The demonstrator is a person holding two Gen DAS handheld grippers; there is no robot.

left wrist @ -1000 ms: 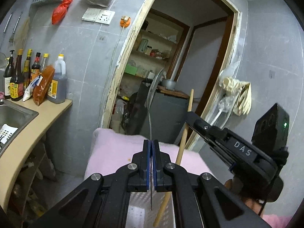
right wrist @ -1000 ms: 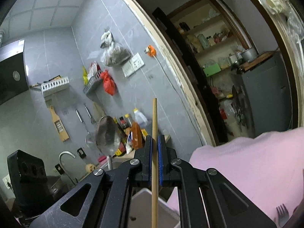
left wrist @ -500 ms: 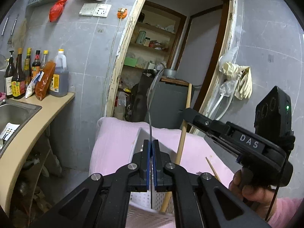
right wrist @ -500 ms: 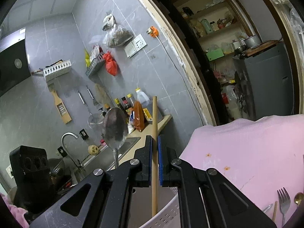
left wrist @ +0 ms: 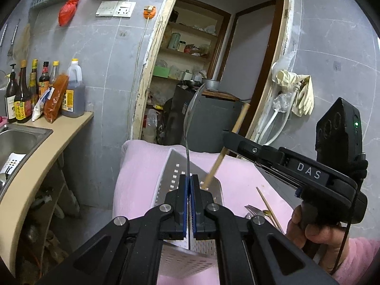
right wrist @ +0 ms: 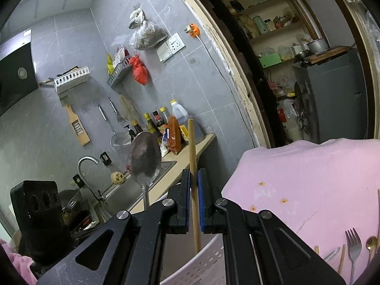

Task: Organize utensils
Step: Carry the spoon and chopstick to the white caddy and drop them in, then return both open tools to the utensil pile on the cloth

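Note:
My left gripper is shut on the handle of a metal spoon, held upright above a white perforated basket on the pink cloth. My right gripper is shut on a wooden chopstick, held upright, its lower end inside the basket. In the left wrist view the chopstick slants down into the basket, with the right gripper's fingers around it. The spoon's bowl shows in the right wrist view.
A fork, a gold spoon and loose chopsticks lie on the pink cloth at the right. A counter with sink and bottles runs along the left. A doorway stands behind.
Both grippers have tilted down toward the table. The basket has come into fuller view below them. The chopstick's lower end now sits lower inside the basket.

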